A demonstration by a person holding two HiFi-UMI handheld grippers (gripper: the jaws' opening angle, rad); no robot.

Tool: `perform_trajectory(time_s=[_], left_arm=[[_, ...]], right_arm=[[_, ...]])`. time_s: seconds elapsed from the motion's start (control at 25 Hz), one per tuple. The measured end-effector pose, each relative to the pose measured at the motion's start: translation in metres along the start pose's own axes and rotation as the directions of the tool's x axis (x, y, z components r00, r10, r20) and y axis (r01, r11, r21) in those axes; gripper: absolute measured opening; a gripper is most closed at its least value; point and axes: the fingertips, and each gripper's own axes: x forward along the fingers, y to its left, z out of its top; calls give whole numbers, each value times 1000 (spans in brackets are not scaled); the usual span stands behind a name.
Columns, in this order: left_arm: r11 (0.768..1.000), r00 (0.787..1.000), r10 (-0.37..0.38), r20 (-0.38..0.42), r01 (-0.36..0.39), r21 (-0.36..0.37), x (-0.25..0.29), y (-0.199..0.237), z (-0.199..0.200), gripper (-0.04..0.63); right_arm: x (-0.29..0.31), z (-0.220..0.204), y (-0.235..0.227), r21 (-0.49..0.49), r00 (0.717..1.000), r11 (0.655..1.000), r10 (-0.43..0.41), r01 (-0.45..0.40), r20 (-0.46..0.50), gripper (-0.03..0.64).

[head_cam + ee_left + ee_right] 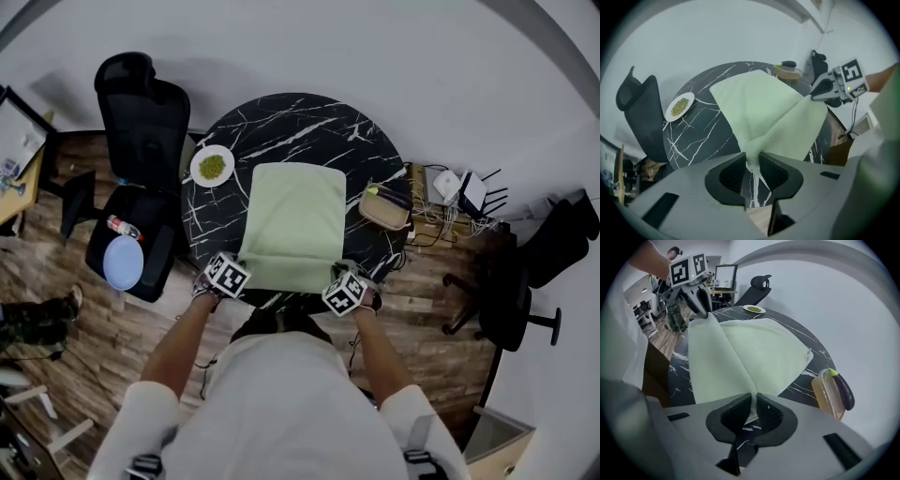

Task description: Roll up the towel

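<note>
A pale green towel (292, 220) lies lengthwise on the round black marble table (291, 122), its near edge at the table's front rim. My left gripper (242, 261) is shut on the towel's near-left corner; in the left gripper view (753, 161) the cloth (759, 108) bunches between the jaws. At the near-right corner, my right gripper (337, 269) pinches the towel's edge, and the right gripper view (753, 404) shows the thin cloth (754, 348) clamped between its pads. Both corners are raised a little, so the near part of the towel hangs taut between the grippers.
A white plate of green food (212, 166) sits at the table's left edge. A tan container with an eggplant on it (384, 208) sits at the right edge. A black chair (141, 122) holding a blue plate (123, 262) stands on the left, with another chair (511, 291) and cables (450, 187) on the right.
</note>
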Motion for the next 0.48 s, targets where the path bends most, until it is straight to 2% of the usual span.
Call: perform_trajectory(time_s=[0.08, 0.2, 0.28, 0.36, 0.44, 0.48], left_arm=[[998, 999, 25, 26, -24, -52, -3, 6, 0, 121], [994, 996, 51, 72, -43, -104, -15, 16, -2, 133], [992, 993, 61, 97, -50, -115, -24, 20, -8, 135], [996, 992, 66, 111, -58, -72, -33, 17, -17, 135], [997, 992, 45, 119, -51, 49, -40, 2, -26, 141], [991, 993, 20, 118, -35, 130, -41, -11, -30, 147]], right_arm=[[-1, 0, -6, 16, 999, 999, -45, 45, 14, 53], [-16, 5, -17, 30, 989, 992, -125, 123, 80, 67], [-28, 6, -16, 18, 983, 991, -134, 133, 126, 59], [-38, 1, 1, -37, 985, 995, -82, 89, 152, 52], [-43, -9, 25, -119, 989, 992, -9, 28, 151, 52], [-44, -15, 36, -153, 990, 988, 20, 2, 142, 52]])
